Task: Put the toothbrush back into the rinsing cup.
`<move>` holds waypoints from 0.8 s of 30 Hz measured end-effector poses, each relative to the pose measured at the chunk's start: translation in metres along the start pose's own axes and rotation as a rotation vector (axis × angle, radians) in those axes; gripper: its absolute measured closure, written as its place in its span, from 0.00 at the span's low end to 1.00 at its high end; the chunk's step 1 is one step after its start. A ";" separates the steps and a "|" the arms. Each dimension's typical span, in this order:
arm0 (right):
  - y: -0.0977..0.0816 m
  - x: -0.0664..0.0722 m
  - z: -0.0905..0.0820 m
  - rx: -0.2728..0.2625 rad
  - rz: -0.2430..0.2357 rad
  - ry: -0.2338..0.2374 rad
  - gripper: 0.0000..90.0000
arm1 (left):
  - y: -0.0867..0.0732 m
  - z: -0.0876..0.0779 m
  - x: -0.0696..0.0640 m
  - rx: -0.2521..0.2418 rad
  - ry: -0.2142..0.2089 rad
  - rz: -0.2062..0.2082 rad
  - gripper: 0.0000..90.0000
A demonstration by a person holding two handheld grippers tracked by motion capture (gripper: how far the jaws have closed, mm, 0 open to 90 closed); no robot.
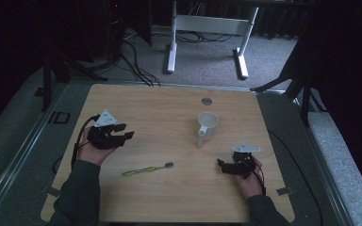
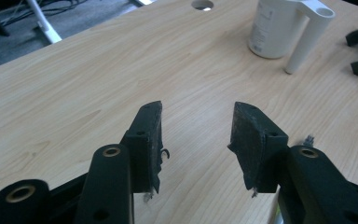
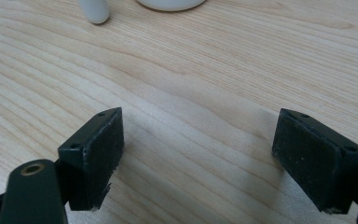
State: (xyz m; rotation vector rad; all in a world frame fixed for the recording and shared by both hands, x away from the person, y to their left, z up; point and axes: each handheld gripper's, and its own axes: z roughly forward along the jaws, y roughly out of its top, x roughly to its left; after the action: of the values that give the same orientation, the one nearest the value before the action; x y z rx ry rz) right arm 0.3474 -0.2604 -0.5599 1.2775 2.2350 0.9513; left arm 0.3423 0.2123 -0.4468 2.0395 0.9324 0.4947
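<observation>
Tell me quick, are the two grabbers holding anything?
Left gripper: open, holding nothing, above the bare table.
Right gripper: open wide, holding nothing.

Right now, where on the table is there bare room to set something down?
The wooden table is bare along its far edge, left of the white cup, and along the near edge below the green toothbrush. It is busier between the open left gripper, the toothbrush, the cup and the open right gripper.
</observation>
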 end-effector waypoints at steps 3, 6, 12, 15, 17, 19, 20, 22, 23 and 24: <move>0.000 0.000 0.000 0.000 0.000 0.000 0.18 | 0.000 0.002 0.000 -0.003 -0.023 0.008 0.60; 0.000 0.000 0.000 0.000 0.000 0.000 0.18 | 0.001 0.003 -0.002 0.002 -0.038 0.022 0.60; 0.000 0.000 0.000 0.000 0.001 0.000 0.18 | 0.008 0.005 -0.007 0.030 -0.066 0.066 0.61; 0.000 0.000 0.000 0.000 0.000 0.000 0.18 | 0.010 0.008 -0.008 0.051 -0.067 0.076 0.61; 0.000 0.000 0.000 0.000 -0.001 0.000 0.18 | 0.010 0.009 -0.008 0.059 -0.077 0.080 0.62; 0.000 0.000 0.000 0.000 -0.001 0.000 0.18 | 0.011 0.011 -0.010 0.073 -0.086 0.087 0.62; 0.000 0.000 0.000 0.000 0.000 0.000 0.18 | 0.011 0.012 -0.010 0.082 -0.088 0.092 0.63; 0.000 0.000 0.000 0.000 0.000 0.000 0.18 | 0.012 0.014 -0.012 0.095 -0.093 0.101 0.63; 0.000 0.000 0.000 0.000 -0.001 0.000 0.18 | 0.012 0.015 -0.012 0.101 -0.104 0.104 0.63; 0.000 0.000 0.000 0.000 0.000 0.000 0.18 | 0.012 0.016 -0.013 0.105 -0.111 0.106 0.63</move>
State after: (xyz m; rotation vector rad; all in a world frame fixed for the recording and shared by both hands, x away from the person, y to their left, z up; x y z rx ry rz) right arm 0.3474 -0.2604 -0.5600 1.2773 2.2353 0.9515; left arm 0.3493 0.1895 -0.4470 2.1966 0.8018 0.3922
